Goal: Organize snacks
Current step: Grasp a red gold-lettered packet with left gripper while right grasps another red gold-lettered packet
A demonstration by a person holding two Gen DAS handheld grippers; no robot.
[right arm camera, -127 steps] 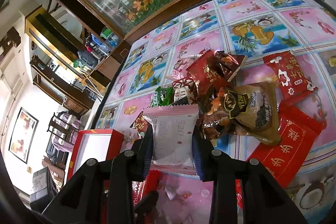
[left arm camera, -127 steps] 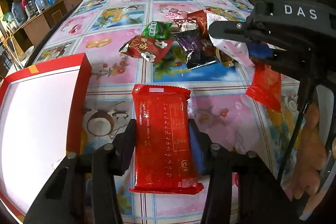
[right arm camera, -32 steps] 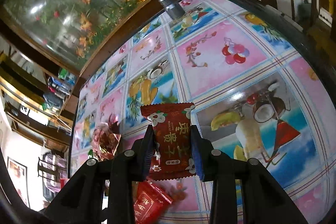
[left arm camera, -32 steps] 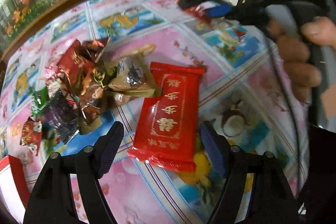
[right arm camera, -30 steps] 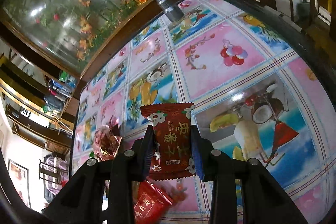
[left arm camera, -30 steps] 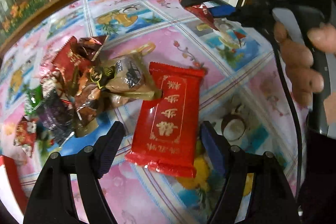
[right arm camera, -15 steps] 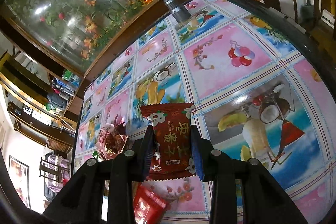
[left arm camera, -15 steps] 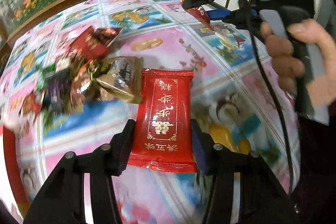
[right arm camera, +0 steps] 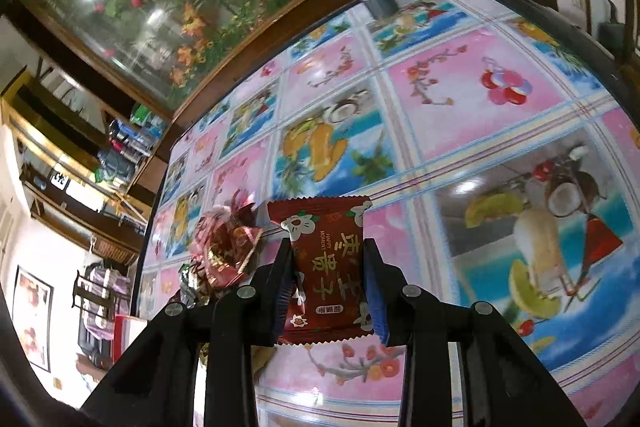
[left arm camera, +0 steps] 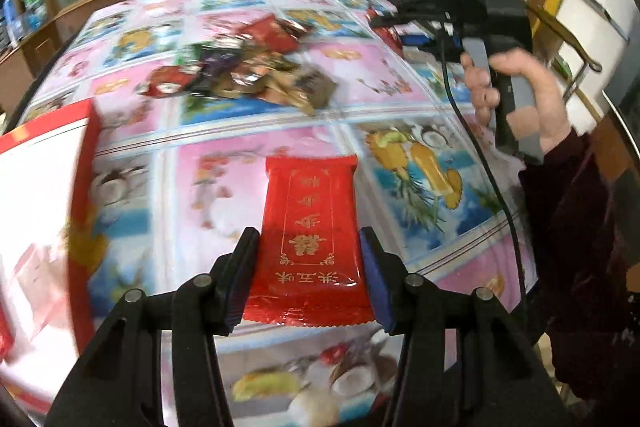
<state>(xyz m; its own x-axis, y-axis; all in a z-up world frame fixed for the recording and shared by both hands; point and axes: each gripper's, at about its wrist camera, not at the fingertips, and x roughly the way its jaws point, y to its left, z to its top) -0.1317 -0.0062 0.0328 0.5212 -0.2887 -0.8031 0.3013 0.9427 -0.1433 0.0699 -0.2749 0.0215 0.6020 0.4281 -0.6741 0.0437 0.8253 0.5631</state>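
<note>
Red foil packet [left arm camera: 310, 235] pinched between the left gripper [left arm camera: 310, 281] fingers, date candy [right arm camera: 326, 275] between the right's [right arm camera: 326, 291], could slip free: slick wrappers.

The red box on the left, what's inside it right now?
The red box shows a mostly bare white floor with a blurred pinkish packet lying inside. The frame cuts off its left part, so anything there stays unseen.

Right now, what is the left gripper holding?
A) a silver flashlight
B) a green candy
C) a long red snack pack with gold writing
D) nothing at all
C: in the left wrist view the left gripper is closed on the long red snack pack with gold writing, its fingers pressing on both long edges.
</note>
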